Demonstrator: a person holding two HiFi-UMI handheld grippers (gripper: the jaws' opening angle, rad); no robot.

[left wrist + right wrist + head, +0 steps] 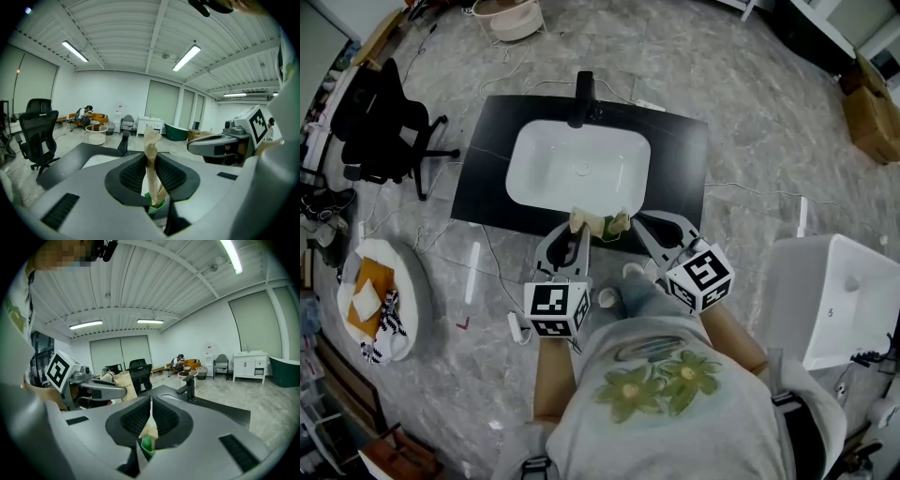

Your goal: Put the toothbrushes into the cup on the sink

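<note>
A tan paper toothbrush package (pixel 600 225) with a green part is held over the front edge of the black counter (pixel 675 155), just in front of the white basin (pixel 578 169). My left gripper (pixel 578 225) is shut on its left end, where the tan wrapper (pixel 151 150) stands up between the pads. My right gripper (pixel 624 223) is shut on its right end, pinching a thin paper edge (pixel 150 416) with green below. Each gripper shows in the other's view: the right gripper (pixel 225 143) and the left gripper (pixel 93 390). I see no cup.
A black faucet (pixel 583 98) stands at the basin's far side. A black office chair (pixel 384 122) and a round white stand (pixel 380 300) with odds and ends are at the left. At the right are a white cabinet (pixel 834 291) and a cardboard box (pixel 872 117). Cables lie on the floor.
</note>
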